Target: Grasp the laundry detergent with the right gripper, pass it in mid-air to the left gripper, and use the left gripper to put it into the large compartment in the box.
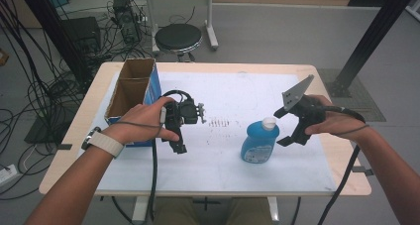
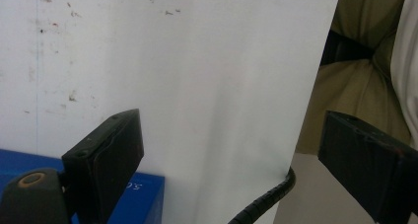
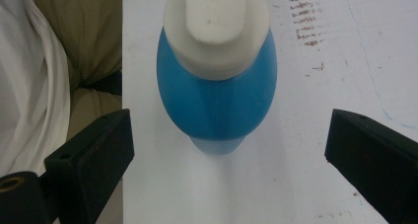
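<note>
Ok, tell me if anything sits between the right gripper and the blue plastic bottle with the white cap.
Nothing visible does. The right gripper has its jaws spread wide, and in the right gripper view the blue plastic bottle with the white cap stands upright straight ahead, with bare white table cover between them. The blue cardboard box stands far off at the left.

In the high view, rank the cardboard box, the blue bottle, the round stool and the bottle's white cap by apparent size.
1. cardboard box
2. round stool, though it stands farther off on the floor, so its true size is unsure
3. blue bottle
4. white cap
</note>
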Motion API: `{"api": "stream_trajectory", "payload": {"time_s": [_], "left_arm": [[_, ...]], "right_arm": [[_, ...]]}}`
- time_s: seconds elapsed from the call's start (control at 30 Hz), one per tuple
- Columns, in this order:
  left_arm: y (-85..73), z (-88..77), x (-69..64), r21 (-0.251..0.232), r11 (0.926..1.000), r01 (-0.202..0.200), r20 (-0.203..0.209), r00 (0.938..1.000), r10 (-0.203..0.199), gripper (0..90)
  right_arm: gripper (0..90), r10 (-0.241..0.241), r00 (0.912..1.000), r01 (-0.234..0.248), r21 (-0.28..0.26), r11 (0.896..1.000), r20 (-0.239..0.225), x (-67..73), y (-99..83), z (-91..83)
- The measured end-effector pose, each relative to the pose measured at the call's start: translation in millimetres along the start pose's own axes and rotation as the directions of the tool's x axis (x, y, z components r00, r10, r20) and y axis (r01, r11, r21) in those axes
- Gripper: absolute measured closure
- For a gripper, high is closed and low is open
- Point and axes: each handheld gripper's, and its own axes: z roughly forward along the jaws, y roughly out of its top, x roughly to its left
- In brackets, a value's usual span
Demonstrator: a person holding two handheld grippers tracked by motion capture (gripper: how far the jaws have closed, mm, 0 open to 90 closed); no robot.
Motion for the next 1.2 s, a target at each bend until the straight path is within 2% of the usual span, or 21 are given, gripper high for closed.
{"api": "stream_trajectory", "payload": {"time_s": [0.53, 0.9, 0.97, 1.2], "left_arm": [[2.7, 2.4, 0.3, -0.001, 1.0, -0.003, 0.008, 1.0, 0.003, 10.6], [3.5, 5.3, 0.7, -0.004, 1.0, 0.001, 0.012, 0.9999, -0.001, 10.6], [3.6, 5.3, 0.6, -0.005, 1.0, 0.0, 0.012, 0.9999, 0.001, 10.6], [3.3, 5.5, 1.3, -0.001, 1.0, 0.002, 0.014, 0.9999, -0.002, 10.6]], "right_arm": [[4.4, -0.004, 0.9999, 0.004, -0.042, 0.999, 0.011, 2.2, -13.2, 14.7], [4.2, -0.003, 1.0, 0.002, -0.062, 0.998, -0.004, 0.8, -20.0, 23.3], [4.1, -0.001, 0.9999, 0.0, -0.09, 0.996, -0.014, 0.2, -21.9, 25.3], [4.0, 0.003, 0.9999, -0.004, -0.097, 0.995, -0.016, -0.3, -26.0, 29.4]]}}
